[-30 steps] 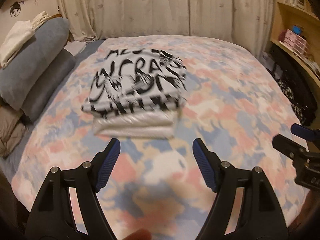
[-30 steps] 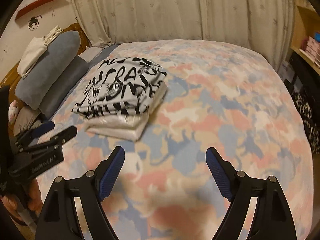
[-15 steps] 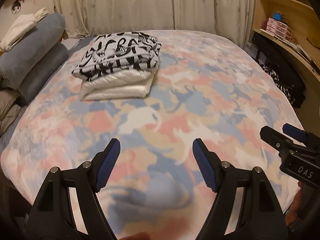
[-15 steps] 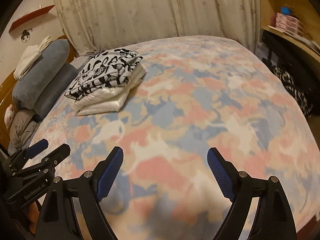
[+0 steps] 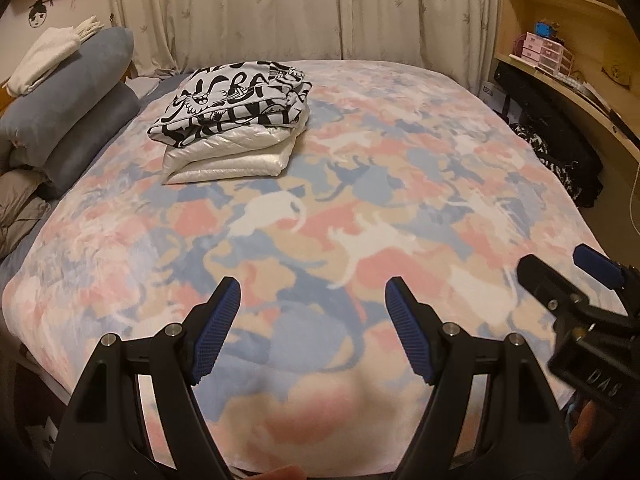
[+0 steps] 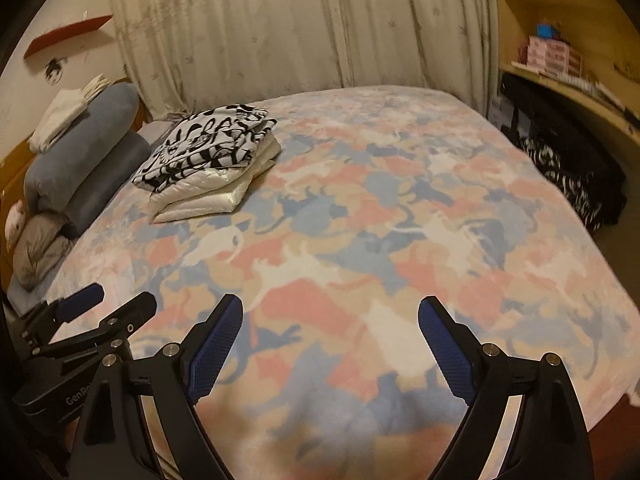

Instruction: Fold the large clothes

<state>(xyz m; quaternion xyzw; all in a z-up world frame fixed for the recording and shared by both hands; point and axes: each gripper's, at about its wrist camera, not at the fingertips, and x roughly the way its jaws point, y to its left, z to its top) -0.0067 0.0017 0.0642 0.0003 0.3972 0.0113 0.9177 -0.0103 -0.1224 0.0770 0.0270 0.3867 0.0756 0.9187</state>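
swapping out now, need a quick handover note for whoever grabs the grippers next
Left gripper: open, nothing between its fingers, over the near part of the bed.
Right gripper: jaws opening, nothing between them, also over the near bed.
Job's things: a folded black-and-white printed garment lies on top of a folded white garment, stacked at the far left of the bed beside the grey pillows.
Done: those two pieces are folded and stacked.
Left: no unfolded garment shows on the bed in either view; a dark patterned heap lies off the right edge, and I cannot tell what it is.
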